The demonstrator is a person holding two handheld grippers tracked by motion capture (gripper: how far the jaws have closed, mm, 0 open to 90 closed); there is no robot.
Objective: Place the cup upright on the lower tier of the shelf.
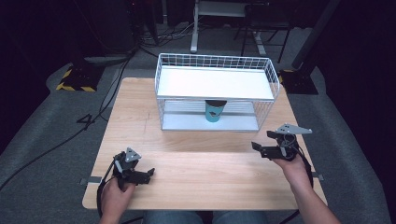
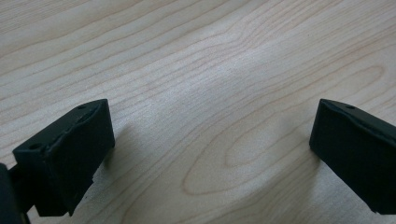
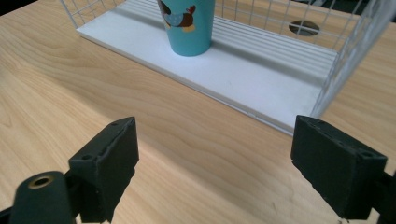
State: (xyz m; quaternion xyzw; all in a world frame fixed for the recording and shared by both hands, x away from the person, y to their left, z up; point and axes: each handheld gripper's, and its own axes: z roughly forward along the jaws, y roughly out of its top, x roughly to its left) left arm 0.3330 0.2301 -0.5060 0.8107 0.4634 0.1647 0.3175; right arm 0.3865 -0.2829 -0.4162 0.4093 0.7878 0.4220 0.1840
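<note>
We find both the left gripper (image 1: 150,173) and right gripper (image 1: 256,147) wide open, empty. The teal cup (image 1: 215,111) stands on the wire rack's (image 1: 275,84) lower shelf; a careless reach could topple it.

One teal cup (image 1: 215,112), one wire rack (image 1: 215,70), one table (image 1: 140,112), two tongs.

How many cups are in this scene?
1. A teal cup stands upright on the lower shelf of the white wire rack, near its middle, under the upper shelf; the right gripper view shows a bird picture on it. No other cup shows.
</note>
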